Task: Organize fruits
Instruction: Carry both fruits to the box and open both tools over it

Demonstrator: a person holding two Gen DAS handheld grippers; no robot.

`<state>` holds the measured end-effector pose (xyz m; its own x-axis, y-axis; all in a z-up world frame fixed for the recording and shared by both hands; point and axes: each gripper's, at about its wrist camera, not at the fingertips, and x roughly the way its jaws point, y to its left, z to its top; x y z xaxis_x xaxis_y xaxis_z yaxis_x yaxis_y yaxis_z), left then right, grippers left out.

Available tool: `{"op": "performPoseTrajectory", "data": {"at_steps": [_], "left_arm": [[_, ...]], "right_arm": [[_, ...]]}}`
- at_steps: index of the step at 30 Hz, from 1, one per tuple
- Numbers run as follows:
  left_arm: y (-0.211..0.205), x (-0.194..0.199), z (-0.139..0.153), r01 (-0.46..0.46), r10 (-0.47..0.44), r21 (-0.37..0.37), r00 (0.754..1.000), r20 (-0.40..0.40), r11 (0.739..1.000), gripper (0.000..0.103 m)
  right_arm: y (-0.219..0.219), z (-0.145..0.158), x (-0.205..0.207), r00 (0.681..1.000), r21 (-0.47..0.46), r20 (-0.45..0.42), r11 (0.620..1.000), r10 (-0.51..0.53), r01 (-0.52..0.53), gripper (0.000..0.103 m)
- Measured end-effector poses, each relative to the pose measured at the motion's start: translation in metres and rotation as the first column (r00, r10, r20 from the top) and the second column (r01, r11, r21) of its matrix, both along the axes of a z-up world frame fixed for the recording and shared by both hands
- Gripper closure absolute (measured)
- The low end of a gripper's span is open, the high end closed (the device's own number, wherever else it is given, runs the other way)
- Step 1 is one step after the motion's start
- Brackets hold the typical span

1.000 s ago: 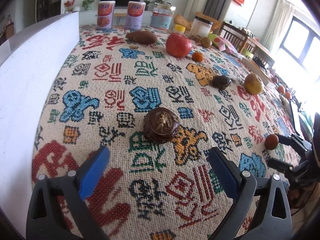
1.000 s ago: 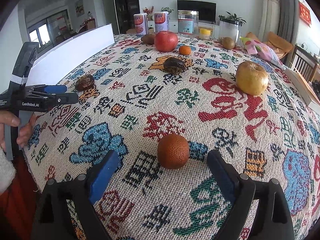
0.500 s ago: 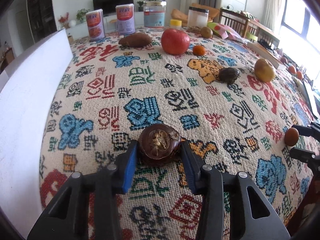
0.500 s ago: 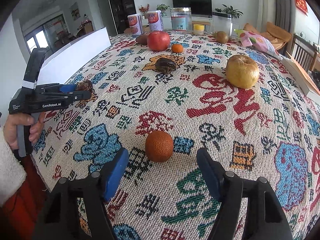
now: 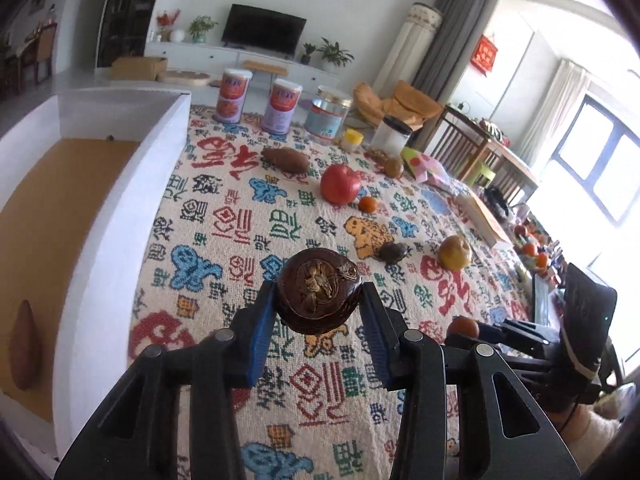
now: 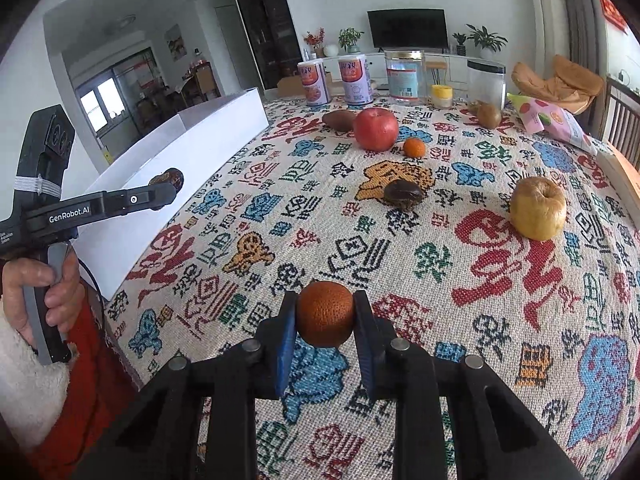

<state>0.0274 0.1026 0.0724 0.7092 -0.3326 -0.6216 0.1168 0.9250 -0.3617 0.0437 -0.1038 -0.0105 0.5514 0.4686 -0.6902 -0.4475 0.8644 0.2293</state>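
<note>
My left gripper (image 5: 319,316) is shut on a dark brown mangosteen (image 5: 319,292) and holds it above the patterned tablecloth (image 5: 240,240), next to the white box (image 5: 120,216). The box holds a brown sweet potato (image 5: 25,346). My right gripper (image 6: 325,322) is shut on a small orange tangerine (image 6: 325,314), lifted just off the cloth near the front edge. In the right wrist view the left gripper (image 6: 170,188) shows at the left with the mangosteen (image 6: 168,179) beside the box wall (image 6: 192,152).
On the cloth lie a red apple (image 6: 375,129), a small orange (image 6: 413,147), a dark fruit (image 6: 402,194), a yellow apple (image 6: 538,214), a sweet potato (image 6: 339,119) and a kiwi (image 6: 489,115). Cans (image 6: 314,82) and jars (image 6: 404,76) line the far edge.
My left gripper closed on the mangosteen and lifted it towards the box. My right gripper closed on the tangerine and raised it slightly.
</note>
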Motion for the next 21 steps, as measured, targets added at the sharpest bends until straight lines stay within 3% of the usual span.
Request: {"op": "performPoseTrajectory", "data": {"at_steps": [5, 10, 15, 18, 21], "left_arm": [[0.075, -0.031, 0.052, -0.174, 0.173, 0.02, 0.983, 0.054, 0.984, 0.06], [0.158, -0.044, 0.031, -0.394, 0.399, 0.088, 0.916, -0.043, 0.915, 0.06], [0.201, -0.047, -0.014, -0.49, 0.514, 0.17, 0.846, -0.144, 0.855, 0.06], [0.21, -0.045, -0.032, -0.51, 0.545, 0.21, 0.82, -0.175, 0.834, 0.06], [0.214, -0.044, -0.035, -0.53, 0.569, 0.221, 0.803, -0.181, 0.819, 0.059]], "right_arm": [[0.098, 0.059, 0.01, 0.977, 0.059, 0.033, 0.975, 0.212, -0.213, 0.076], [0.212, 0.089, 0.011, 0.914, 0.115, 0.03, 0.907, 0.405, -0.406, 0.076], [0.303, 0.074, 0.003, 0.861, 0.08, -0.028, 0.859, 0.508, -0.505, 0.076], [0.337, 0.056, 0.003, 0.85, 0.023, -0.08, 0.854, 0.52, -0.52, 0.076], [0.351, 0.044, 0.01, 0.863, -0.019, -0.124, 0.868, 0.49, -0.496, 0.071]]}}
